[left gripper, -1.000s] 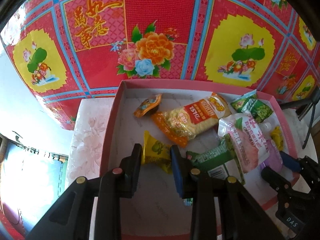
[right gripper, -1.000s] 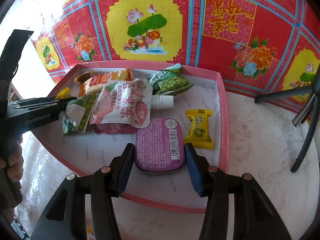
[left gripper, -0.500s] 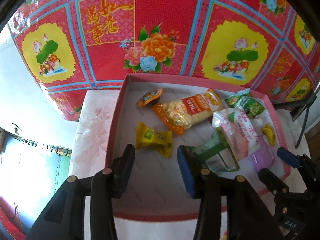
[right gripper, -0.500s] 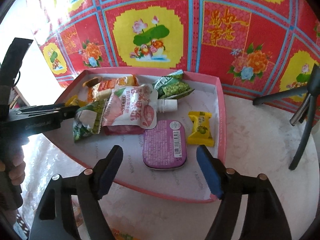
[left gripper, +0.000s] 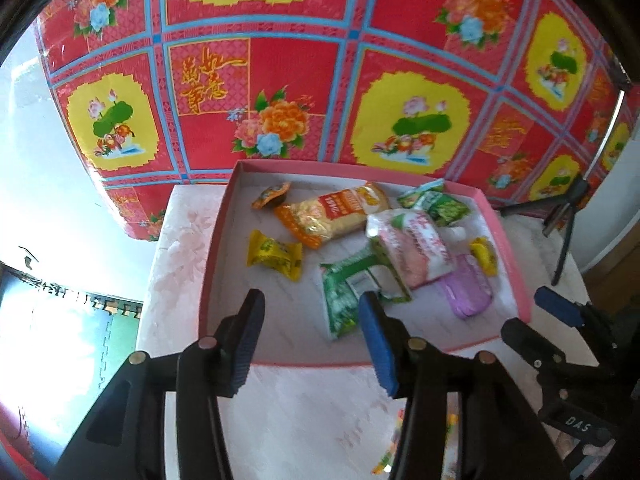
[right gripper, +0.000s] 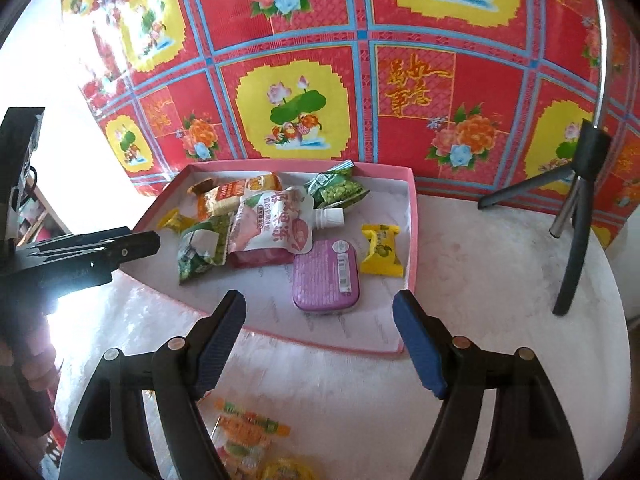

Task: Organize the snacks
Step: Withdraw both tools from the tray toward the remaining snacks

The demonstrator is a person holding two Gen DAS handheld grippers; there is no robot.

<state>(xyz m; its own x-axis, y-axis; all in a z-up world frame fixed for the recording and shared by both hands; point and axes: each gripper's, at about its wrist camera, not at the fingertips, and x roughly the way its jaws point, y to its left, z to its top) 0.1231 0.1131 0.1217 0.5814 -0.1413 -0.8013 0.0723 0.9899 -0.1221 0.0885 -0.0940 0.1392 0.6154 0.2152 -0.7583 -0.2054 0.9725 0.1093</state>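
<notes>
A pink tray on the white table holds several snacks: a yellow candy, an orange noodle pack, a green pack, a pink-white pouch, a purple tin and another yellow candy. My left gripper is open and empty over the tray's near edge. My right gripper is wide open and empty, just outside the tray's near rim, in front of the purple tin.
Loose snack packets lie on the table in front of the tray. A black tripod stands at the right. A red floral cloth hangs behind the table. The table's left edge drops off.
Both grippers let go and pulled back out of the tray. The left released the yellow candy, the right released the purple tin; both jaws opened wider.
</notes>
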